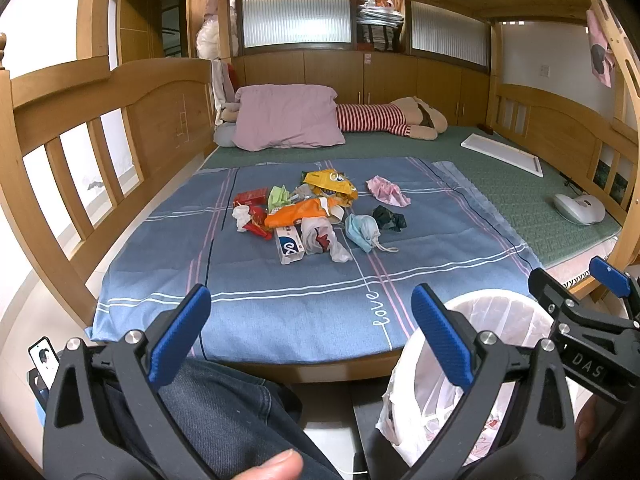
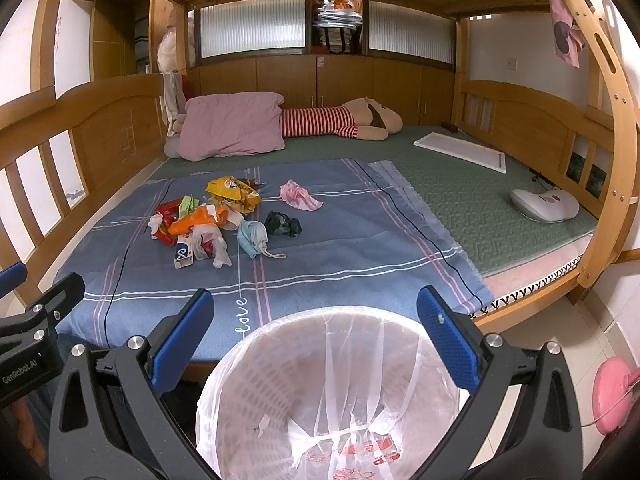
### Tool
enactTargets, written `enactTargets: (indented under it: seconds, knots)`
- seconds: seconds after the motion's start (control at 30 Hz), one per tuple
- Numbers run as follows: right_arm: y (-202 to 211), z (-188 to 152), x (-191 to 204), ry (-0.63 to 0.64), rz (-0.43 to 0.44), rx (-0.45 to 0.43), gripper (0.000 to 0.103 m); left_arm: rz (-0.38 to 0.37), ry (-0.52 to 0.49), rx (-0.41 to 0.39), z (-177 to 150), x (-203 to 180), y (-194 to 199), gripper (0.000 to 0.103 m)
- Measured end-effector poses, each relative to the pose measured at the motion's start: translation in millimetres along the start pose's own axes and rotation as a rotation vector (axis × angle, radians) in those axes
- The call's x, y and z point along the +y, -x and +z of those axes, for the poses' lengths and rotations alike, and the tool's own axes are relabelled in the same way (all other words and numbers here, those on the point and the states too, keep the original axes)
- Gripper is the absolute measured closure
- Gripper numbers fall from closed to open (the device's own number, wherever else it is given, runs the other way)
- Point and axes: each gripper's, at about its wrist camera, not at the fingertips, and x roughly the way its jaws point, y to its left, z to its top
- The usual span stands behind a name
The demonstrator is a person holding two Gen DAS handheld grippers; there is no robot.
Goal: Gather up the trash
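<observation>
From the left wrist, the trash pile point(image 1: 308, 210) of crumpled wrappers, bags and a mask lies at 12 o'clock on the blue bed sheet point(image 1: 280, 280). The left gripper point(image 1: 312, 332) has its fingers wide open and empty.

From the right wrist, the bin point(image 2: 332, 384), lined with a white bag, stands at 6 o'clock before the bed, the pile at 11 o'clock. The right gripper point(image 2: 316, 336) fingers are apart, empty.

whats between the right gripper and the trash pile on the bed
In the right wrist view, the lined bin sits under the open right gripper; beyond it only bare blue sheet reaches the trash pile.

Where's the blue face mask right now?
The blue face mask lies on the blue sheet, right of the white plastic bag and just left of the dark crumpled wad.
</observation>
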Motion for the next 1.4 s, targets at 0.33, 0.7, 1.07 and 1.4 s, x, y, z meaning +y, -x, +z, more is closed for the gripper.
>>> enactTargets:
  seconds: [0.33,0.7,1.07,1.4]
  knots:
    - [-0.2,0.0,0.0,0.0,0.001,0.001,0.003,-0.003,0.001,0.005,-7.9,-4.1,-3.9,0.003]
    - [-0.5,-0.4,0.7,-0.001,0.001,0.002,0.003,-0.003,0.003,0.008,-7.0,-4.3,-4.2,0.003]
    - [-0.6,0.2,0.2,-0.001,0.001,0.005,0.003,-0.006,0.004,0.013,-8.4,-7.5,-5.1,0.003]
    - [-4.3,-2.7,4.1,-0.002,0.002,0.007,0.003,-0.006,0.005,0.014,-8.0,-7.0,-5.3,0.003]
